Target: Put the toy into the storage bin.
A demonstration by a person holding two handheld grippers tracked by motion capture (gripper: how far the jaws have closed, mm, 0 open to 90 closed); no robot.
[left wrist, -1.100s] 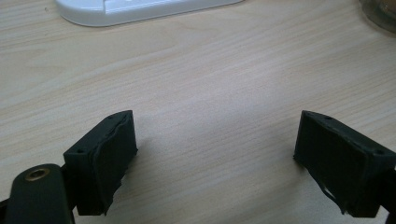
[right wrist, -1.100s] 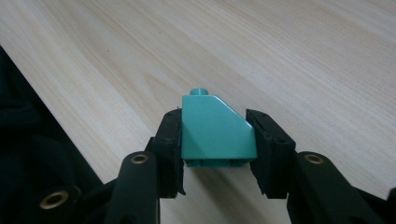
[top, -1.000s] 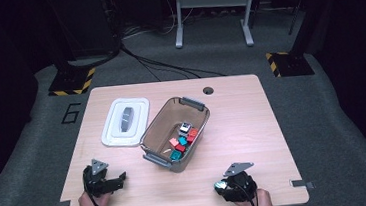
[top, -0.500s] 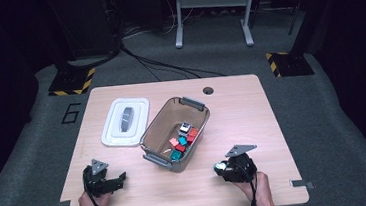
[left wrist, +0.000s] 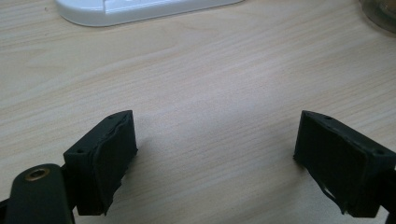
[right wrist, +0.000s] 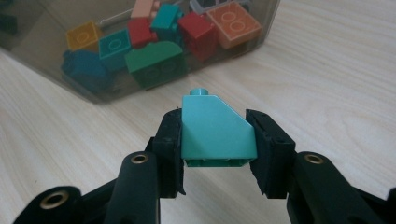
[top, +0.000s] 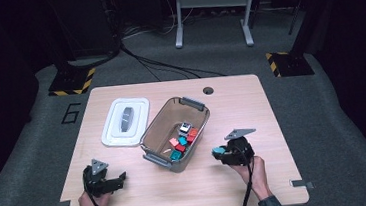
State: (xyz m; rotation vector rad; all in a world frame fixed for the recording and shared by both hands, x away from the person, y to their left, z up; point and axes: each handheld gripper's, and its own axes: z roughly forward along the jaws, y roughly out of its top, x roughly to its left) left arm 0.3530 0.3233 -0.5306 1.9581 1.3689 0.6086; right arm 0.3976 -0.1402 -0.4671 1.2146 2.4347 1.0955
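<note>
My right gripper (top: pixel 220 154) is shut on a teal sloped brick (right wrist: pixel 215 130), held just right of a clear grey bin (top: pixel 150 136) in the middle of the table. Through the bin's wall (right wrist: pixel 56 51) I see several bricks: red, orange, yellow, teal and a green one (right wrist: pixel 156 64). Near the table's front left edge my left gripper (top: pixel 120 180) rests low over bare wood. Its jaws stand wide apart in the left gripper view with nothing between the fingers (left wrist: pixel 109 161).
The bin's white lid (top: pixel 125 121) lies flat to the left of the bin, and its edge (left wrist: pixel 140 9) shows ahead of my left gripper. A round hole (top: pixel 208 90) sits near the table's far edge. Dark floor, cables and stands surround the table.
My right gripper has moved up and left from the table's front edge toward the bin, carrying the teal brick. The left gripper has stayed in place.
</note>
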